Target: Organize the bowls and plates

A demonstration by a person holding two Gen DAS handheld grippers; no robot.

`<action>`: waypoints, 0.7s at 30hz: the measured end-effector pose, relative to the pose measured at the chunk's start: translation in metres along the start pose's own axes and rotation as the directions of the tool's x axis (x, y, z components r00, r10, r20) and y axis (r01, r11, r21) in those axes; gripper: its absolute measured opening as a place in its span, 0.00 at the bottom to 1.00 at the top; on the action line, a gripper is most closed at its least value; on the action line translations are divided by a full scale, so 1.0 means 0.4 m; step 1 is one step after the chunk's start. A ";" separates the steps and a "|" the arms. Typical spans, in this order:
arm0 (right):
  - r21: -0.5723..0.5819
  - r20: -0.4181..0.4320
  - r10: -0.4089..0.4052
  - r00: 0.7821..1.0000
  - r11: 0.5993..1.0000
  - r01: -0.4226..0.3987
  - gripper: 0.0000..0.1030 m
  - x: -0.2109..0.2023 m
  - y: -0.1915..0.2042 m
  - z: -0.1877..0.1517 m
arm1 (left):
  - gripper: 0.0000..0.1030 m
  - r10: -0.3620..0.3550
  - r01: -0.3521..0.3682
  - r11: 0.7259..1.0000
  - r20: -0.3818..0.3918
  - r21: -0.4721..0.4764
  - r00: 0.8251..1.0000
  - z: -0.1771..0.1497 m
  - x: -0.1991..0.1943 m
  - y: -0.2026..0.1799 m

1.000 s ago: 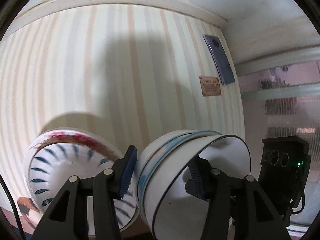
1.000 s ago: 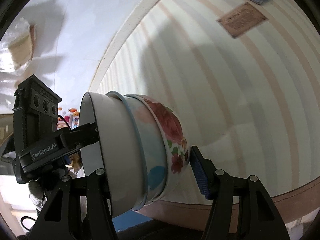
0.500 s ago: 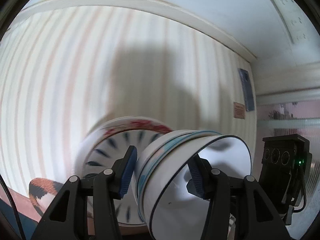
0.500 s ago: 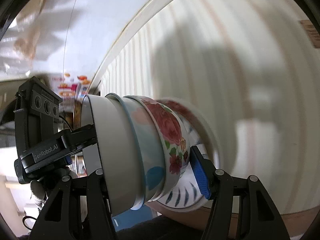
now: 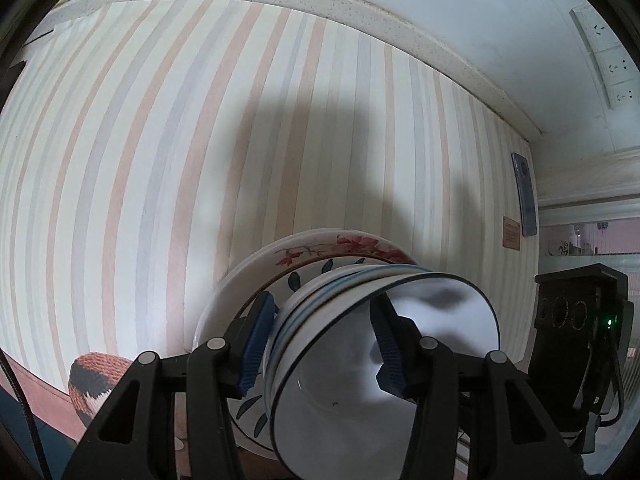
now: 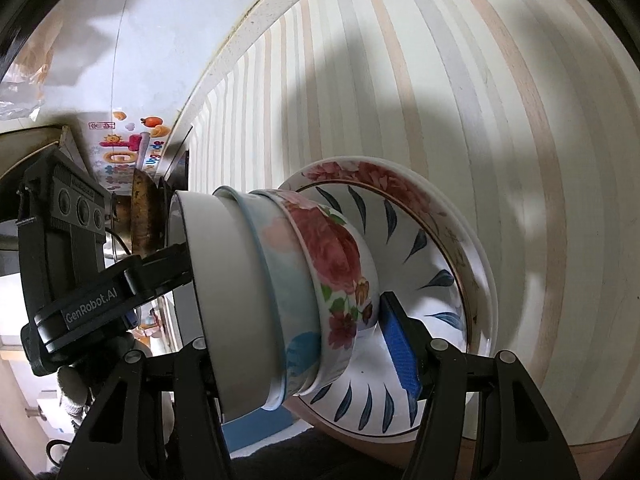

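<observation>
Both grippers — left gripper (image 5: 320, 344); right gripper (image 6: 304, 356) — clamp bowl stack (image 6: 280, 296).

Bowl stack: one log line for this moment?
held: bowl stack, nested | left gripper: shut on stack | right gripper: shut on stack | below: plate stack on striped cloth | bowl-plate contact: unclear

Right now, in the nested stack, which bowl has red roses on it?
The outermost bowl, nearest the plates. The middle one is pale with blue patches, the innermost plain white.
</observation>
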State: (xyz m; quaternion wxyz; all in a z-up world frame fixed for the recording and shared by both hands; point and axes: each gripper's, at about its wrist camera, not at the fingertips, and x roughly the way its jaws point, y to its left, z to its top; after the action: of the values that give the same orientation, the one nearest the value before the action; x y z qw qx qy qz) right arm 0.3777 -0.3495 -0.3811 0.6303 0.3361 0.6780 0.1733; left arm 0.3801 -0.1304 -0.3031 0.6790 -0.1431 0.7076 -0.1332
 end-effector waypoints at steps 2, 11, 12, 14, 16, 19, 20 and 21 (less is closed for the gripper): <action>0.001 0.001 0.000 1.000 1.000 0.000 0.61 -0.004 -0.004 -0.003 | 0.45 -0.002 0.002 1.000 -0.001 0.000 1.000 0.000 0.000 0.000; 0.017 0.000 -0.003 1.000 1.000 0.003 0.61 -0.011 -0.010 -0.008 | 0.45 -0.007 0.007 1.000 -0.002 0.004 1.000 -0.001 -0.005 0.000; 0.016 0.000 -0.006 1.000 1.000 0.006 0.61 -0.012 -0.010 -0.009 | 0.45 -0.009 0.009 1.000 -0.002 0.004 1.000 -0.001 -0.007 0.000; 0.025 0.003 -0.011 1.000 1.000 0.011 0.61 -0.013 -0.011 -0.013 | 0.45 -0.013 0.013 1.000 -0.002 0.005 1.000 -0.001 -0.010 -0.001; 0.030 0.004 -0.020 1.000 0.999 0.020 0.61 -0.013 -0.012 -0.019 | 0.45 -0.013 0.013 1.000 -0.002 0.007 1.000 -0.002 -0.012 -0.004; 0.030 0.007 -0.031 0.999 0.999 0.031 0.61 -0.018 -0.014 -0.023 | 0.45 -0.008 0.008 1.000 -0.003 0.007 1.000 -0.005 -0.010 -0.008; 0.030 0.012 -0.030 0.999 0.999 0.029 0.61 -0.020 -0.015 -0.025 | 0.45 -0.006 0.006 1.000 -0.005 0.006 1.000 -0.007 -0.007 -0.009; 0.029 0.015 -0.028 1.000 0.999 0.027 0.61 -0.025 -0.015 -0.026 | 0.45 -0.005 0.005 1.000 -0.007 0.006 1.000 -0.008 -0.005 -0.011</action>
State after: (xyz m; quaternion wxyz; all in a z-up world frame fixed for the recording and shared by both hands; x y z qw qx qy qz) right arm 0.3661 -0.3584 -0.3762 0.6329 0.3371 0.6801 0.1523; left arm 0.3772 -0.1336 -0.2996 0.6765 -0.1424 0.7093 -0.1373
